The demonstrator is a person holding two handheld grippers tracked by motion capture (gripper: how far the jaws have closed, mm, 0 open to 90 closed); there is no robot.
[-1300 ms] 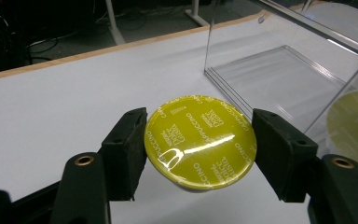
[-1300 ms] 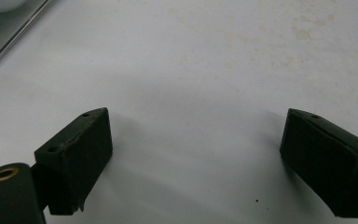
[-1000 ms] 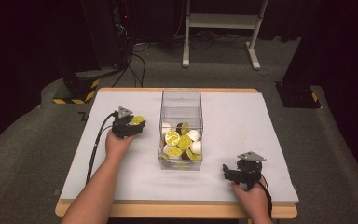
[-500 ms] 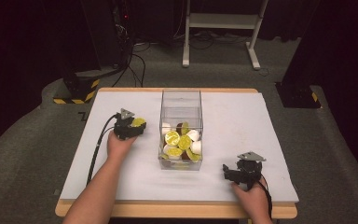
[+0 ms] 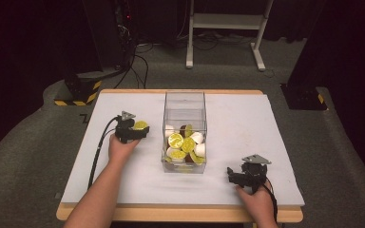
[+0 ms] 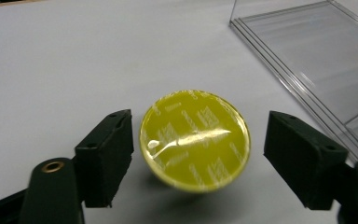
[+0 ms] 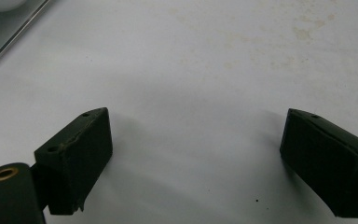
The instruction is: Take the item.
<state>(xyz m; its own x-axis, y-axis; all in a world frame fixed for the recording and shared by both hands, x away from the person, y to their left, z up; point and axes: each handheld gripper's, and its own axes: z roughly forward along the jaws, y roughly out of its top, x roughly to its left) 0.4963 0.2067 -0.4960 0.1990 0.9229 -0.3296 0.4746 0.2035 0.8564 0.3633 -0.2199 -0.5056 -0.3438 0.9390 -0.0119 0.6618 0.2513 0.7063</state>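
Note:
A yellow foil-topped capsule [image 6: 195, 140] stands on the white table just left of a clear plastic box [image 5: 184, 95]. My left gripper [image 6: 205, 156] is open with one jaw on each side of it. The left jaw is almost against the capsule and a gap shows at the right jaw. From above, the capsule [image 5: 140, 125] sits at the tip of the left gripper [image 5: 135, 130]. The box holds several capsules [image 5: 183, 143], yellow, white and brown. My right gripper [image 5: 233, 176] rests near the table's front right, open, with bare table between its jaws [image 7: 196, 158].
The clear box wall [image 6: 317, 56] lies close on the right of the left gripper. A corner of the box [image 7: 4, 28] is at the upper left in the right gripper view. The white table [image 5: 275, 133] ends at a wooden front edge [image 5: 180, 213].

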